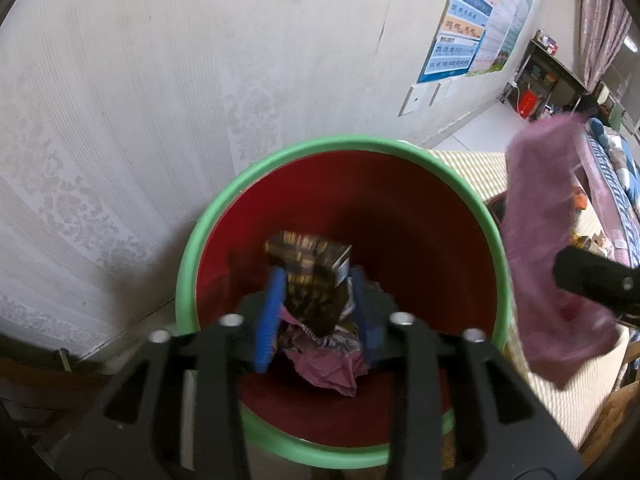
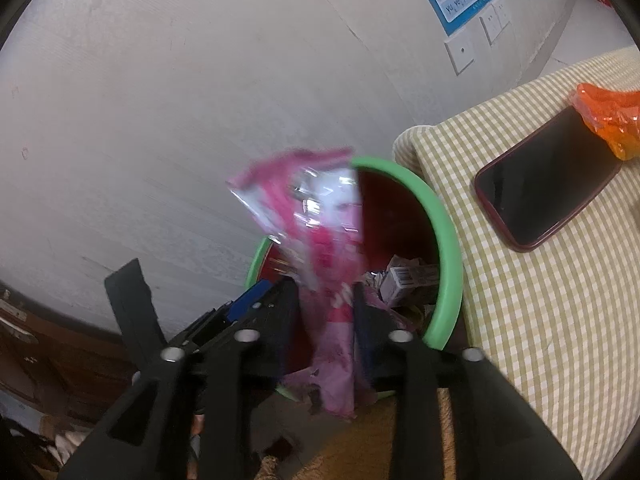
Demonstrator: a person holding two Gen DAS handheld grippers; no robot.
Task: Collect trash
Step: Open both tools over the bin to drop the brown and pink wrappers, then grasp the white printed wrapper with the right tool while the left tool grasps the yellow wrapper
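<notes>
The red bin (image 1: 420,208) with a green rim stands on the floor against the pale patterned wall (image 1: 160,100), just beside a surface covered in a green-checked cloth (image 2: 540,280).

Left gripper (image 1: 316,308): it hangs over the bin's mouth, pointing steeply down. A dark brown printed wrapper (image 1: 312,276) sits between its blue-padded fingers (image 1: 270,316). The fingers stand apart — a gap shows on the right side, and the picture does not settle whether the left pad touches the wrapper. The wrapper is blurred. Below it, on the bin's floor, lies crumpled pink-and-white trash (image 1: 332,360).

Right gripper (image 2: 324,308): it is held at the bin's near rim, angled down. A pink-and-white plastic wrapper (image 2: 312,220) runs up between its fingers and out above the bin's edge. It is heavily blurred, and the fingers stand slightly apart around it; whether the pads press on it cannot be told. In the left wrist view the same wrapper appears at the right, beside the bin, with one black finger in front of it.

Inside the bin, the right wrist view shows a small carton with a barcode (image 2: 404,280) among other scraps.

On the checked cloth lie a dark phone in a red case (image 2: 548,184) and — touching its far corner — an orange plastic bag (image 2: 608,120). A blue poster (image 1: 464,36) hangs on the wall.
</notes>
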